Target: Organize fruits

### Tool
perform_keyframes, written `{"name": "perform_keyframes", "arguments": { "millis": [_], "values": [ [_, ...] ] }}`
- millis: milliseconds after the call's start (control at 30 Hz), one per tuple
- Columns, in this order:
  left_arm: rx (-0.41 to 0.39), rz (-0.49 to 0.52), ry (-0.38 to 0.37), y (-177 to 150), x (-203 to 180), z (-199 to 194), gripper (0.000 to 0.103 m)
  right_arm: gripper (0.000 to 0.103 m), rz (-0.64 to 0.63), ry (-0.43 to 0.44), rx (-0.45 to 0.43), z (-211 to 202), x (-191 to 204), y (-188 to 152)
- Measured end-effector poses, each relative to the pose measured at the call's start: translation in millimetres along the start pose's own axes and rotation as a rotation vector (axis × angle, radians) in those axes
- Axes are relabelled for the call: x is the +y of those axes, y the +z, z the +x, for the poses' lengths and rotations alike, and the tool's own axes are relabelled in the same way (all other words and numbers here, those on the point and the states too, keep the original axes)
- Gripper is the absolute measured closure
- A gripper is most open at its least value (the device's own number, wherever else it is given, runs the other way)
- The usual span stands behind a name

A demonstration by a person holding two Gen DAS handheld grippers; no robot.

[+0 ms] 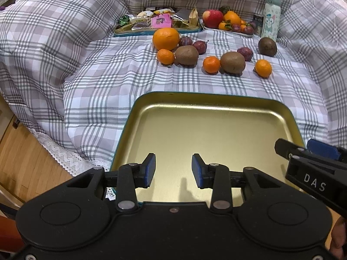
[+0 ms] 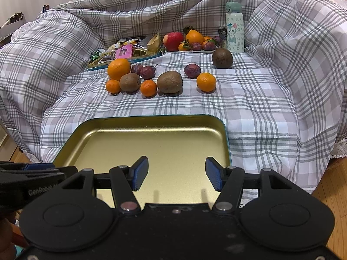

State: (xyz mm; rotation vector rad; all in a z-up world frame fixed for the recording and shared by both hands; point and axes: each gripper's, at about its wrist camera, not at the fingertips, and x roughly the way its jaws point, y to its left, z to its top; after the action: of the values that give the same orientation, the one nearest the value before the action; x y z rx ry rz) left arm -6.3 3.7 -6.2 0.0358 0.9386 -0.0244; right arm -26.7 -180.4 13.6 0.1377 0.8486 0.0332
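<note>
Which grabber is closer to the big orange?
Left, I'd guess. The left gripper sits almost straight below the big orange; the right gripper is over the tray's other side, farther across.

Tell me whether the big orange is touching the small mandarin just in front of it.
Cannot tell. In both wrist views the big orange overlaps the small mandarin with no visible gap, but that overlap could simply be one fruit sitting behind the other.
</note>
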Motion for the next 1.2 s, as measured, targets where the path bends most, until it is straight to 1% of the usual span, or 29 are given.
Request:
{"name": "perform_keyframes", "arguments": {
  "millis": [133,333,500,633,867,1000,1100,1200],
  "values": [
    [-0.007,-0.015,-0.007,1,4,1,0.057,0.044,0.002,-0.001,-0.008,-1,-1,0],
    [-0.032,0.01,-0.007,6,4,5,0.057,0.044,0.002,-0.002,-0.008,3,-2,1],
    [-0.044,0.002,-0.022,18,8,10,0.057,0.044,0.005,0.014,0.002,11,-3,8],
    [-0.046,-0.008,-0.023,30,12,17,0.057,0.044,0.02,0.015,-0.006,16,-8,18],
    [-0.042,-0.026,0.003,49,16,32,0.057,0.044,0.049,-0.014,-0.006,33,-20,37],
    [-0.021,-0.03,-0.001,60,17,44,0.057,0.044,0.061,-0.027,-0.003,46,-26,48],
    [-0.017,-0.02,-0.012,68,16,53,0.057,0.044,0.062,-0.031,-0.004,55,-28,57],
    [-0.031,-0.003,-0.013,75,12,58,0.057,0.044,0.052,-0.039,-0.011,63,-29,66]
  ]
}}
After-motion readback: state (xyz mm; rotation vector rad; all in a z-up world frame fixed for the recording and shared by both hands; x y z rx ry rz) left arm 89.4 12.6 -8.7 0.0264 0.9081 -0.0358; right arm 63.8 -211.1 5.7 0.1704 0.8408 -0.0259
